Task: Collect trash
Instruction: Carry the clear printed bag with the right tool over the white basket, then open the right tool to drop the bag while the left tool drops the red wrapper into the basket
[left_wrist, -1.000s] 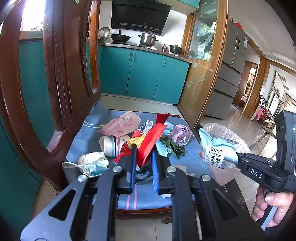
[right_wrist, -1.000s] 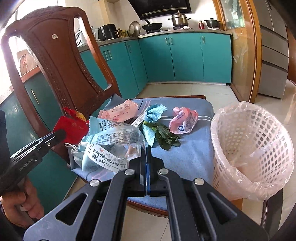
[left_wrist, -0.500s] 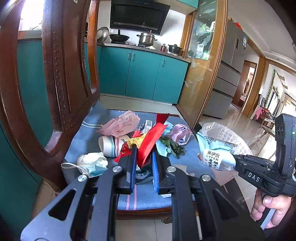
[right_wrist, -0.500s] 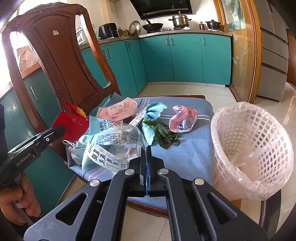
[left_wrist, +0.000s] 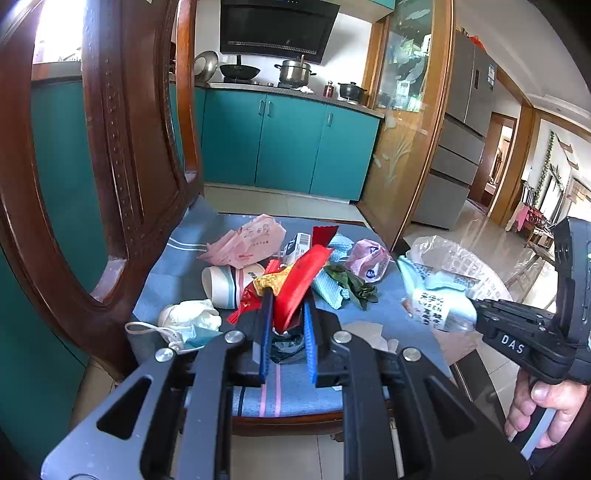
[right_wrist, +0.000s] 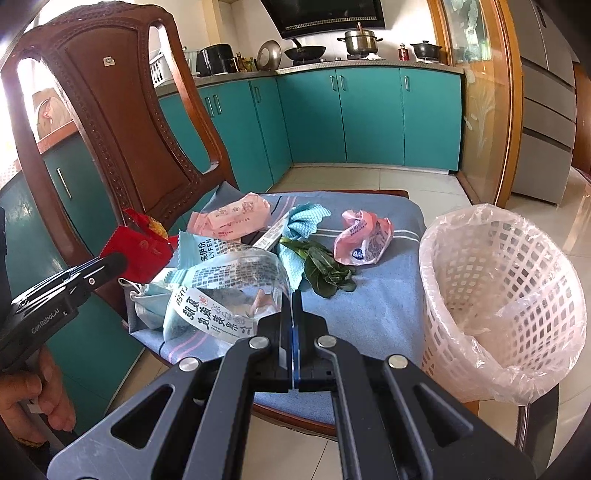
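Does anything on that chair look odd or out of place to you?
Yes: the blue cushioned chair seat is littered with rubbish. A striped paper cup lies tipped on its side, with loose green vegetable leaves and a crumpled pink plastic bag nearby.

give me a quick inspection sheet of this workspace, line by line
surface: blue striped seat cushion on a wooden chair
job's things: red wrapper, clear printed snack bag, lined white basket beside the seat
clutter: pink packets, paper cup, face mask, green leaf, blue cloth
grippers: left tool shut on red wrapper; right tool shut on snack bag
cables: nothing seen
surroundings: teal kitchen cabinets, pots on the stove, fridge
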